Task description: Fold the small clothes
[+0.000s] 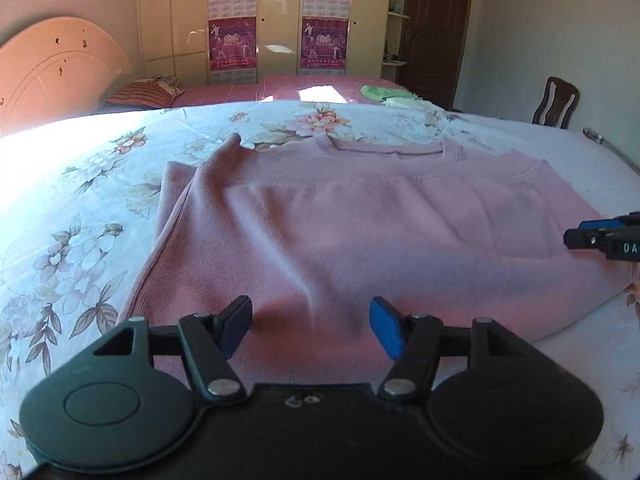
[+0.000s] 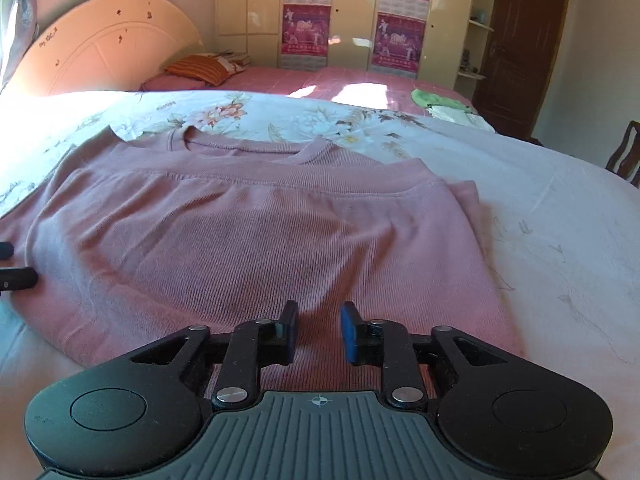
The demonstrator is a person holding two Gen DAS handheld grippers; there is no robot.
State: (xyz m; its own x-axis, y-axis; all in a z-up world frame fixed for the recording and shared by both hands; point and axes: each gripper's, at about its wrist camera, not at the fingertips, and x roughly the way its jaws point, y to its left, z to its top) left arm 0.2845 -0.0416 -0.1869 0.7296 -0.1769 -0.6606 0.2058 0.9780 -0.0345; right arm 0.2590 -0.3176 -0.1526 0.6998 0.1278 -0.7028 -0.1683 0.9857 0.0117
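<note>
A pink knit top [image 1: 340, 232] lies on the floral bedsheet [image 1: 80, 184], partly folded, with its neckline at the far side and the hem doubled back towards it. My left gripper [image 1: 310, 326] is open and empty over the near folded edge. My right gripper [image 2: 318, 330] is open with a narrower gap, empty, just above the near edge of the same top [image 2: 248, 240]. The right gripper's tip shows at the right edge of the left wrist view [image 1: 600, 238], and the left gripper's fingers [image 2: 18, 278] show at the left edge of the right wrist view.
A green cloth [image 2: 434, 100] and a white cloth [image 2: 456, 114] lie at the bed's far right. A striped pillow [image 2: 200, 68] sits by the headboard [image 2: 104, 48]. Wardrobes [image 1: 280, 20] line the back wall. A wooden chair [image 1: 556, 104] stands at the right.
</note>
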